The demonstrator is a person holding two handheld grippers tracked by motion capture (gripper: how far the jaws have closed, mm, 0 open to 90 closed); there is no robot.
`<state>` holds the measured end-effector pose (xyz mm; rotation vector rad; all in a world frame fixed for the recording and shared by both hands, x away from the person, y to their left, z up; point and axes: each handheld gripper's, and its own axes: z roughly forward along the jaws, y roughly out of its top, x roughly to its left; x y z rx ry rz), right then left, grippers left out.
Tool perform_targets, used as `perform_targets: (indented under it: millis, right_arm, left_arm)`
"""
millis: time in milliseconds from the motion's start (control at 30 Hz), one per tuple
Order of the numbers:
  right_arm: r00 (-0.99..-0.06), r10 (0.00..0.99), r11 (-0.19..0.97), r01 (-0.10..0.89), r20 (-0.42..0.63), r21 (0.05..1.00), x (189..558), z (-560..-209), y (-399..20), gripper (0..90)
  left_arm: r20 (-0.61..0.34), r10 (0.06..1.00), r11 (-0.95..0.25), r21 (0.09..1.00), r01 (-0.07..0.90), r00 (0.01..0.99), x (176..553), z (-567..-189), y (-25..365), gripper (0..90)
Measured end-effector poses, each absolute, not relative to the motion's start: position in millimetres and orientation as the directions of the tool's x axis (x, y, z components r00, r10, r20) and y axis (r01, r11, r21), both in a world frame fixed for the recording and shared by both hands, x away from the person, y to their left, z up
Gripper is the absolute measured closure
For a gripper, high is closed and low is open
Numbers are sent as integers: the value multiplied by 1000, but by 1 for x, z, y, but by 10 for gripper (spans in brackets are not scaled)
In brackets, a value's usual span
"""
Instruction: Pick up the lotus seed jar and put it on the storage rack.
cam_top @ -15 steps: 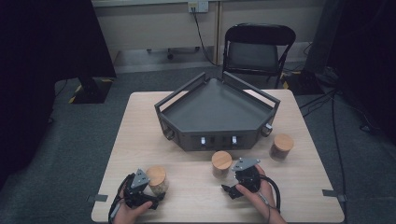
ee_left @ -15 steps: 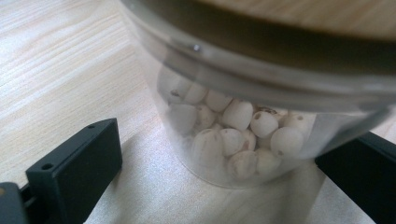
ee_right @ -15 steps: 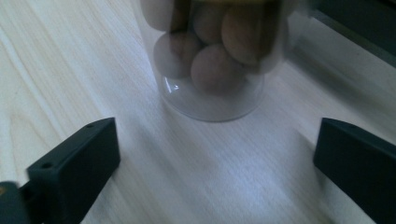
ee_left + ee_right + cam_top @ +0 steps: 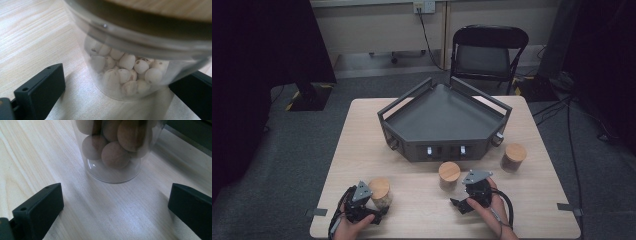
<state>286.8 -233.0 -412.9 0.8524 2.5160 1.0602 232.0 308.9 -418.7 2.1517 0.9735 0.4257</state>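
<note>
A clear jar of small white balls (image 4: 130,70) with a wooden lid (image 4: 379,187) stands on the table's near left. My left gripper (image 4: 120,87) is open around its base, with a gap between each black jaw and the glass. In the high view the left gripper (image 4: 371,206) sits just in front of this jar. A second jar, holding brown balls (image 4: 113,147), stands a little ahead of my right gripper (image 4: 116,202), whose jaws are wide open on bare table. The high view shows the right gripper (image 4: 464,194) just right of and in front of that jar (image 4: 449,175).
A dark grey tray (image 4: 444,122) with raised rails takes up the middle of the wooden table (image 4: 362,130). A third lidded jar (image 4: 513,157) stands by the tray's right front corner. A black folding chair (image 4: 489,50) is behind the table.
</note>
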Motion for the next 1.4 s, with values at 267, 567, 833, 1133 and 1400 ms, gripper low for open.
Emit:
perform_targets:
  millis: [267, 567, 833, 1133, 1400]
  right_arm:
    - [-786, 618, 556, 412, -27, 722, 287, -413, -233, 0]
    - [-786, 617, 556, 411, -27, 722, 287, -413, -233, 0]
    - [-786, 618, 556, 411, -27, 722, 287, -413, -233, 0]
    - [-786, 617, 556, 411, -27, 722, 287, -413, -233, 0]
    - [-786, 617, 556, 411, -27, 722, 287, -413, -233, 0]
  left_arm:
    - [-41, 756, -403, 757, 514, 653, 233, -420, 310, 20]
    - [-51, 762, -374, 779, 503, 646, 232, -422, 310, 30]
    - [-47, 768, -357, 797, 487, 639, 230, -423, 309, 41]
    - [-72, 770, -334, 801, 496, 635, 233, -426, 311, 95]
    - [-52, 755, -359, 802, 478, 654, 234, -425, 308, 204]
